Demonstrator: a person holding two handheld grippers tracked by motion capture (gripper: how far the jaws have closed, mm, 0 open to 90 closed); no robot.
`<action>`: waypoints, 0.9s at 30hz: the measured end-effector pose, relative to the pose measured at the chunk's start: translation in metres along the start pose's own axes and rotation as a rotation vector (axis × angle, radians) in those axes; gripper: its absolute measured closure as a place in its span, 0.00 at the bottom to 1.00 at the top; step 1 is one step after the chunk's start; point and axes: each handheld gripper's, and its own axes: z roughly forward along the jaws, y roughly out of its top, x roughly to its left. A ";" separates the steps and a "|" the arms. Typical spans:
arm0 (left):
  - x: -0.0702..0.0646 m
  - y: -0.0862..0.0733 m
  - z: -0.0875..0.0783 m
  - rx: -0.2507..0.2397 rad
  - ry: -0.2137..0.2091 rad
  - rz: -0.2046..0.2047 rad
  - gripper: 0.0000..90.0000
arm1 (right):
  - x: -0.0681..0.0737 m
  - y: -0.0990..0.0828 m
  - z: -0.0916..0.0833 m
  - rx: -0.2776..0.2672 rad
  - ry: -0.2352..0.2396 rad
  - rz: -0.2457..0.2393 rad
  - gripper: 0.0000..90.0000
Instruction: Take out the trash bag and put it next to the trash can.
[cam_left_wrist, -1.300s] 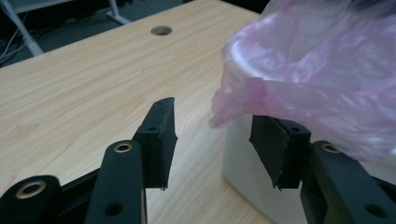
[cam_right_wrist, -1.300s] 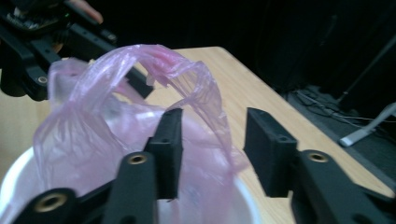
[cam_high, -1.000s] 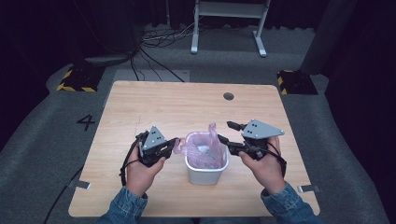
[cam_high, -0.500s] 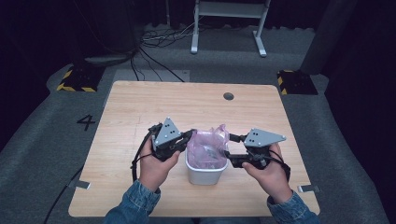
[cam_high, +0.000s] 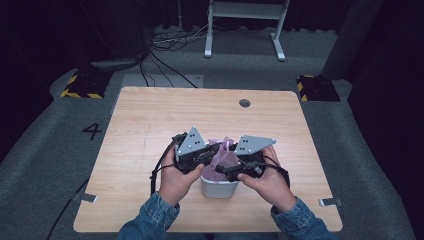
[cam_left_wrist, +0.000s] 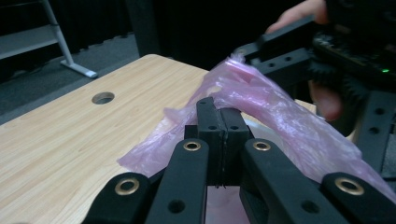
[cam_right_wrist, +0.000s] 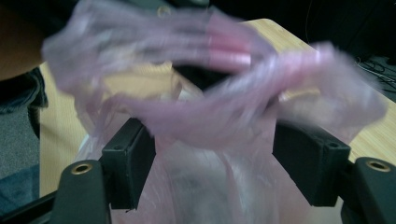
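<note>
Pale wood forms the rectangular table (cam_high: 150, 130) in the high view, where one small white bin (cam_high: 219, 187) stands near the front edge lined with one thin pink plastic bag (cam_high: 222, 155), and two hands bring the left gripper (cam_high: 206, 158) and right gripper (cam_high: 226, 169) together over it, each topped with a grey three-cornered plate. In the left gripper view, its two black jaws are clenched on a fold of the crinkled, glossy bag (cam_left_wrist: 261, 107), with one round hole (cam_left_wrist: 103, 98) in the tabletop behind. In the right gripper view the jaws stand wide apart with blurred translucent film (cam_right_wrist: 210, 93) draped between them.
</note>
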 end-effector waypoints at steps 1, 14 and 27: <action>-0.001 0.000 0.001 -0.002 -0.005 0.001 0.99 | 0.000 0.001 0.001 0.000 0.000 0.002 0.34; -0.007 0.002 0.003 -0.024 -0.033 0.028 0.99 | -0.001 0.003 0.017 0.055 0.114 0.043 0.87; 0.015 -0.014 -0.028 -0.068 0.138 -0.019 0.38 | -0.007 -0.003 0.005 -0.014 0.077 0.062 1.00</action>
